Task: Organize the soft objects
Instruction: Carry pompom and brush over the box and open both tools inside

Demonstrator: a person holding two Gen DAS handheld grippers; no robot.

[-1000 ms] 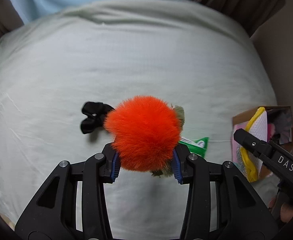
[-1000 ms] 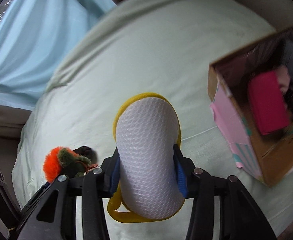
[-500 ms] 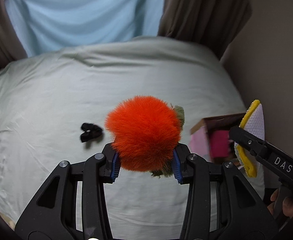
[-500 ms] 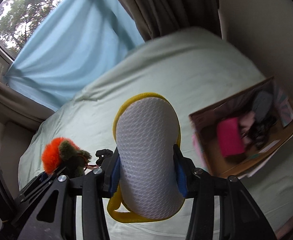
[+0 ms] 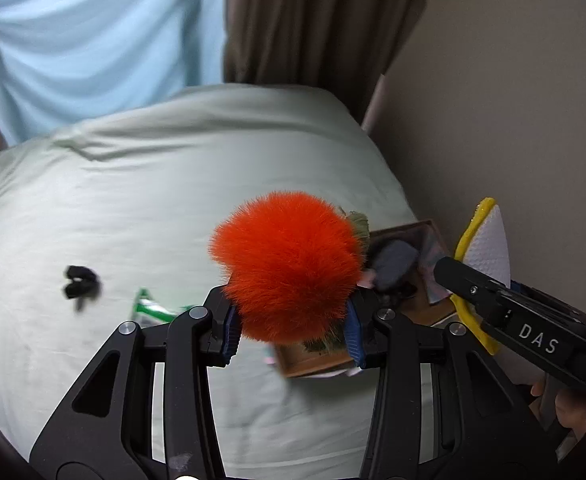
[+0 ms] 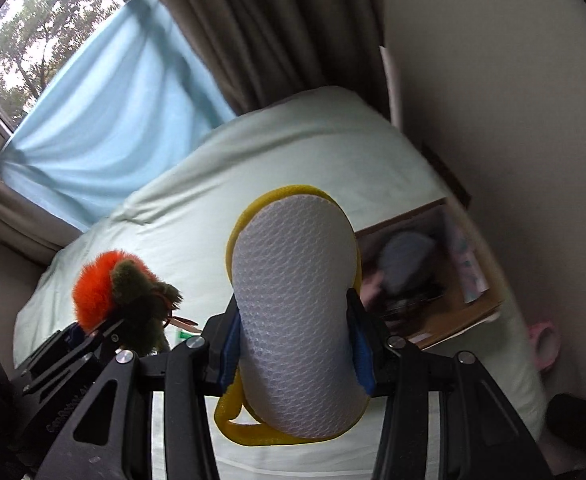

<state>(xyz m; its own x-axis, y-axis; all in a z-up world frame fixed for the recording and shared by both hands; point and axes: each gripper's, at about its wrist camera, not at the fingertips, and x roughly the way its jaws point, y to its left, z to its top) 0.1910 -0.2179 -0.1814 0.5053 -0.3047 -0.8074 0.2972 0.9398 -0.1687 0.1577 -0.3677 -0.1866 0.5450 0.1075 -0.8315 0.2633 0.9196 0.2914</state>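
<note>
My left wrist camera looks forward and down along my fingers, from above the pale green bed sheet (image 5: 141, 184), toward the brown curtain (image 5: 313, 20). My right wrist camera tilts higher, catching the window. Both share the open cardboard box (image 5: 421, 308) (image 6: 469, 312) by the wall.

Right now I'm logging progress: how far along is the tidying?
Done: the cardboard box already holds several soft items. In hand: the left gripper grips an orange pompom; the right gripper a mesh sponge. Left: a black item and a green-and-white packet lie on the bed.
</note>
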